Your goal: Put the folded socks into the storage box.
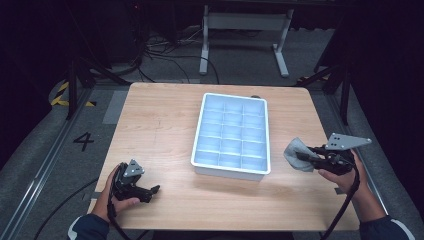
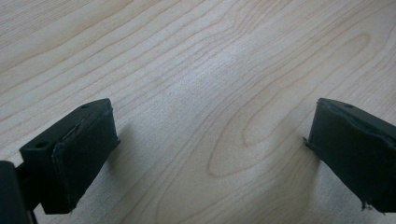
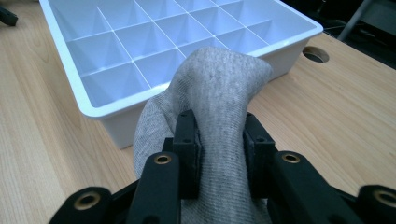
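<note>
Grey knitted cloth [image 3: 219,93] sits clamped in your right gripper [image 1: 306,158] near the desk's right edge; the white compartment tray [image 1: 199,131] lies leftward, left gripper [image 1: 148,192] spread wide, holding nothing.

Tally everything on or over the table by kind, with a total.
Grey cloth, pinched in the right claw: 1
White compartment tray: 1
Claws, counting the open left claw: 2
Total: 4
</note>
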A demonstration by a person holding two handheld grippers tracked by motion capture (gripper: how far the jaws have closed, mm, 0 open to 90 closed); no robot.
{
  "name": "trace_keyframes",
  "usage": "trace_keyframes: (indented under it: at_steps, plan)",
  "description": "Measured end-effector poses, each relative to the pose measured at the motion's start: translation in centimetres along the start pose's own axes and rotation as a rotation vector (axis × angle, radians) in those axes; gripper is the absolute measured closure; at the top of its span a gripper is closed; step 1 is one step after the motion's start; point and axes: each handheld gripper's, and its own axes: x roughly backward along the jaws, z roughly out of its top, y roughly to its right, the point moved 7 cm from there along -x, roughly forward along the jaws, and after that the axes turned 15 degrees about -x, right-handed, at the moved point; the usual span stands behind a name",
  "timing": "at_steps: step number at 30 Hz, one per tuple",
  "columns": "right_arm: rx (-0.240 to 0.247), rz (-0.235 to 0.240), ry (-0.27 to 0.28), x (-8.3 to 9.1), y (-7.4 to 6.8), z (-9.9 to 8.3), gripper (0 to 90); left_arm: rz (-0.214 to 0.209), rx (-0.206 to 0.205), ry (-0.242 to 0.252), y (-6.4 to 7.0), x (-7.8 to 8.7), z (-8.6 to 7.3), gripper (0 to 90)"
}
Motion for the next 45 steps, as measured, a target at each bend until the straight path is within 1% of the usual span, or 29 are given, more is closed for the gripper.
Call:
trace_keyframes:
  at_steps: [10,13,23,24,29,32,40,41,42,45]
  plan:
    - [0.033,0.008,-0.007,-0.7,-0.8,1.2,72.3,0.0,0.001,0.0,0.0,0.0,0.0,1.5]
    - [0.048,0.022,-0.004,-1.1,-1.1,1.8,72.3,0.0,0.0,0.0,0.0,0.0,0.0,1.5]
    - [0.072,0.022,-0.021,-2.3,-1.9,2.8,72.3,0.0,0.001,0.0,0.0,0.0,0.0,1.5]
    - [0.078,0.036,-0.02,-2.5,-2.1,3.1,72.3,0.0,0.001,0.0,0.0,0.0,0.0,1.5]
    - [0.088,0.041,-0.022,-2.9,-2.5,3.8,72.3,0.0,0.0,0.0,0.0,0.0,0.0,1.5]
    - [0.107,0.051,-0.032,-3.4,-2.9,4.3,72.4,0.0,0.0,0.0,0.0,0.0,0.0,1.5]
    - [0.154,0.051,-0.065,-5.3,-4.2,5.1,72.4,0.0,0.001,0.0,0.0,0.0,0.0,1.5]
    - [0.154,0.051,-0.065,-5.3,-4.2,5.1,72.4,0.0,0.001,0.0,0.0,0.0,0.0,1.5]
    - [0.164,0.055,-0.071,-5.7,-4.4,5.3,72.4,0.0,0.0,0.0,0.0,0.0,0.0,1.5]
    - [0.165,0.061,-0.075,-6.1,-4.7,5.4,72.4,0.0,0.0,0.0,0.0,0.0,0.0,1.5]
